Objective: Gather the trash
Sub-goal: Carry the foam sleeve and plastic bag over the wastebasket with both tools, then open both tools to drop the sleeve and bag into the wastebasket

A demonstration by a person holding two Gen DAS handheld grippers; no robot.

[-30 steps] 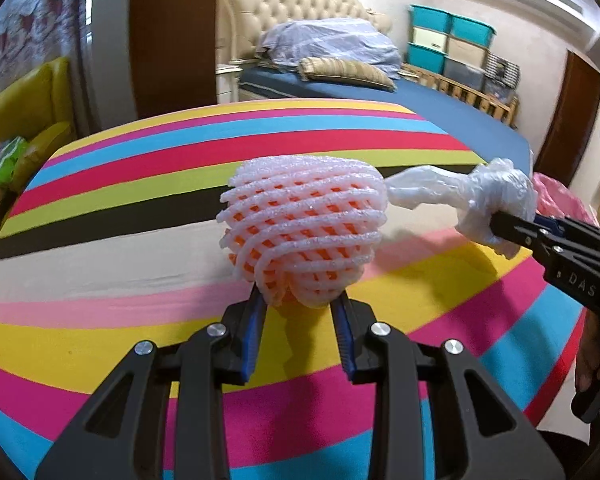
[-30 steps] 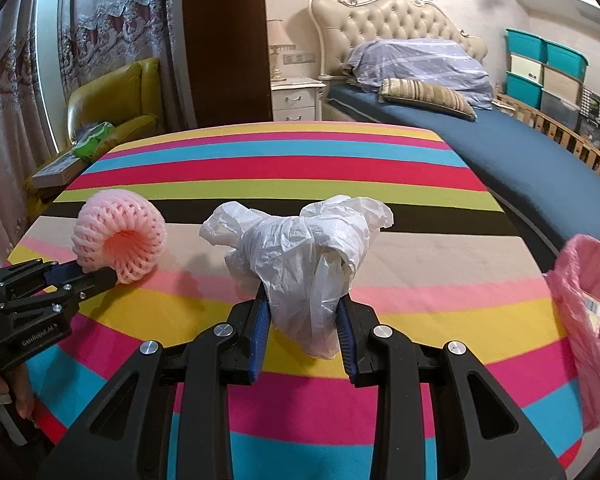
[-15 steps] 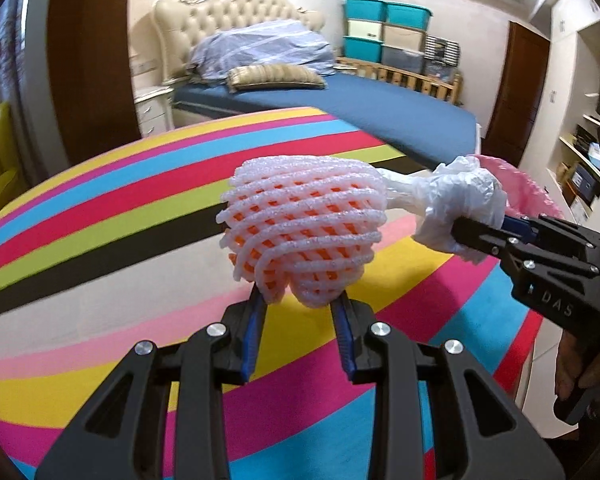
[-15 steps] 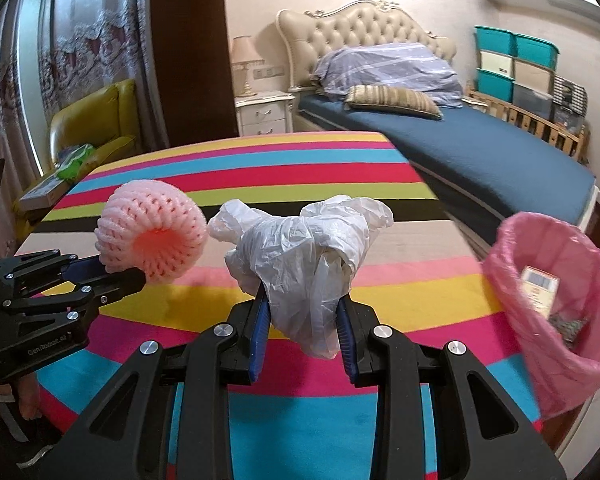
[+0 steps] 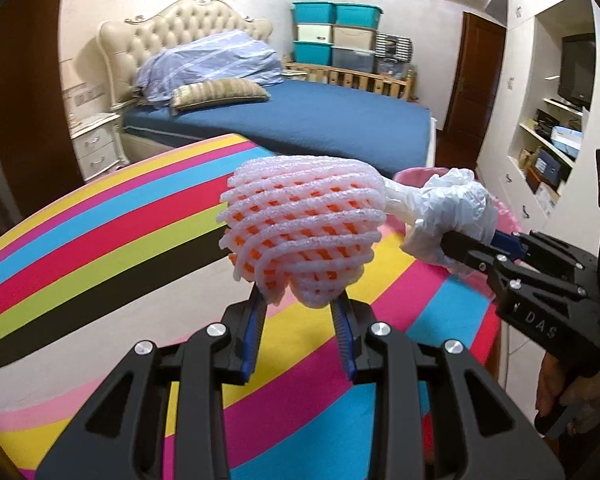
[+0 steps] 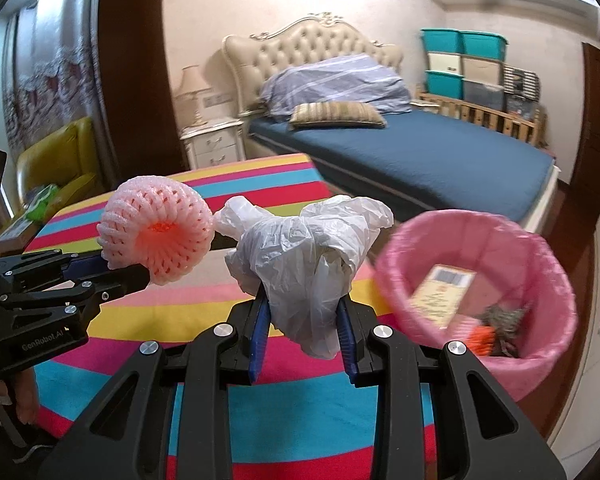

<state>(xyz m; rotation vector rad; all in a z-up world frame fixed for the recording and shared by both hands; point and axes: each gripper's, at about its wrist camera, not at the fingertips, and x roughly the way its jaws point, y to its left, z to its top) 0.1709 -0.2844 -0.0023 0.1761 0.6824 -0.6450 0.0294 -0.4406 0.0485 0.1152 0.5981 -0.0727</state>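
Foam fruit netting sits pinched in the left hand-held gripper at frame centre, above the striped surface. Right hand-held gripper clamps a crumpled plastic bag, with the pink bin at lower right. Both pieces are light — released too early, they could drift past the rim.

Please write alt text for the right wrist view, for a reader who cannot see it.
The right gripper holds a crumpled white plastic bag above a striped table, beside a pink-lined trash bin with some trash inside. At left, the left gripper holds a pink foam fruit net; a bed stands behind.
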